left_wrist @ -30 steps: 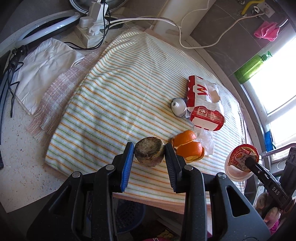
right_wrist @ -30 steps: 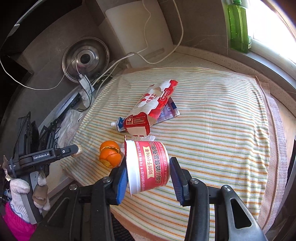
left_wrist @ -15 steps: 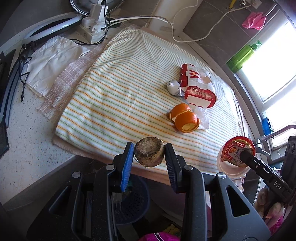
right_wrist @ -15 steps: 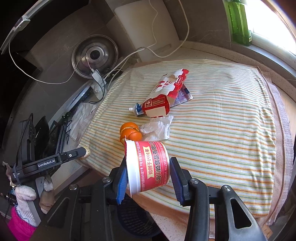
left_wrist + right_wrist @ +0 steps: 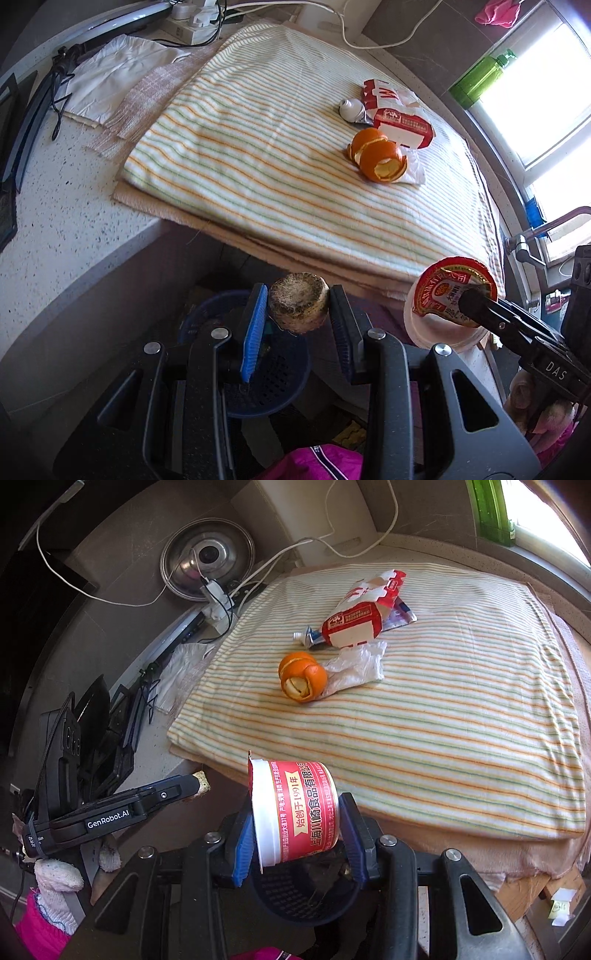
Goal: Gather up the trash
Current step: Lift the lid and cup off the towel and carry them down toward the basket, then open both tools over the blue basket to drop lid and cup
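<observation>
In the left wrist view, a round brown mouldy lump (image 5: 298, 302) is held clamped between the fingers of the left hand-held gripper (image 5: 298, 317). Where the lump was seen above the striped towel (image 5: 258, 147) a second ago, it is now carried past the edge of the counter (image 5: 55, 229) and hangs over the dark blue perforated basket (image 5: 273, 380) on the floor below. Left on the towel, and now farther from the camera than before, are the orange peel (image 5: 378, 155), a crumpled clear wrapper (image 5: 415, 173) touching it, a red-and-white carton (image 5: 400, 118) and a squeezed tube (image 5: 351, 109) just beside the carton. At the right edge the red-lidded cup (image 5: 448, 302) is seen gripped by the right hand-held gripper (image 5: 476, 304), off the counter and near the lump. In the right wrist view, the right hand-held gripper (image 5: 297, 823) is closed on the red-and-white cup (image 5: 295, 808), which lies on its side between the pads with its white rim to the left. The cup, earlier over the towel (image 5: 443, 716), is now seen beyond the counter edge and above the blue basket (image 5: 295, 893), whose rim shows beneath it. The orange peel (image 5: 303, 677), the wrapper (image 5: 354, 666), the carton (image 5: 360, 618) and the tube (image 5: 308, 637) are unmoved on the towel. To the left, the left hand-held gripper (image 5: 199, 777) is seen with the lump's pale end showing at its tip, well off the towel and lower than before.
</observation>
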A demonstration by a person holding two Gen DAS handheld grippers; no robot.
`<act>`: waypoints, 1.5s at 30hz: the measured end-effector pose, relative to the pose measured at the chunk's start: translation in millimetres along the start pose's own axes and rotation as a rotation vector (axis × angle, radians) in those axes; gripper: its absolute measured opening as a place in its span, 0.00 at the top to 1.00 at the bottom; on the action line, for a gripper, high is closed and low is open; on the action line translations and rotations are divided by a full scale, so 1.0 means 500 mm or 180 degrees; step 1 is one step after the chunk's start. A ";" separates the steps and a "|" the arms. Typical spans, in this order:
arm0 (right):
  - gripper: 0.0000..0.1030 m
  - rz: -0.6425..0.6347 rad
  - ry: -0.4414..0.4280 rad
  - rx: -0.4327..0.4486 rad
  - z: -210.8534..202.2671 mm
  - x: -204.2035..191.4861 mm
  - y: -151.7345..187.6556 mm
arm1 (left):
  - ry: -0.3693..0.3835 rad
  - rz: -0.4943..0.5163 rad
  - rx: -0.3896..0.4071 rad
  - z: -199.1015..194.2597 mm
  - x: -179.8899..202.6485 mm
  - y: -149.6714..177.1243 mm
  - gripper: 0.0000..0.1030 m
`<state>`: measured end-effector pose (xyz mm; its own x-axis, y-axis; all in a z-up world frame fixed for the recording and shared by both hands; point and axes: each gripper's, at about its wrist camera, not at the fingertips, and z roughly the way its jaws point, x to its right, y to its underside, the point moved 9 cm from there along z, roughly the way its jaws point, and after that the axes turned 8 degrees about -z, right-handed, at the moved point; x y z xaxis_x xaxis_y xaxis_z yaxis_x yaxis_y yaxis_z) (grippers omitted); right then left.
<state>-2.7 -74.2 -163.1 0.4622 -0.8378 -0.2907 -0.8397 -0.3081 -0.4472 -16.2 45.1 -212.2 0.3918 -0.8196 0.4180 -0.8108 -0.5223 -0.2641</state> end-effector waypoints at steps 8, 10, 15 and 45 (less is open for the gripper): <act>0.58 -0.0019 -0.0018 -0.0185 0.040 -0.038 0.066 | -0.0088 -0.0024 -0.0169 0.018 -0.052 0.064 0.67; 0.58 -0.0011 -0.0020 -0.0237 0.052 -0.042 0.081 | -0.0099 -0.0053 -0.0219 0.024 -0.066 0.079 0.67; 0.58 0.0012 -0.0023 -0.0381 0.088 -0.052 0.118 | -0.0130 -0.0129 -0.0363 0.046 -0.103 0.115 0.67; 0.57 -0.0088 0.0233 -0.0875 0.213 -0.037 0.244 | -0.0500 -0.0148 -0.0850 0.173 -0.191 0.220 0.67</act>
<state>-83.2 -48.1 -302.3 0.4726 -0.8546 -0.2152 -0.8774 -0.4336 -0.2051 -104.9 45.6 -356.6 0.4768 -0.8335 0.2792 -0.8678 -0.4969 -0.0014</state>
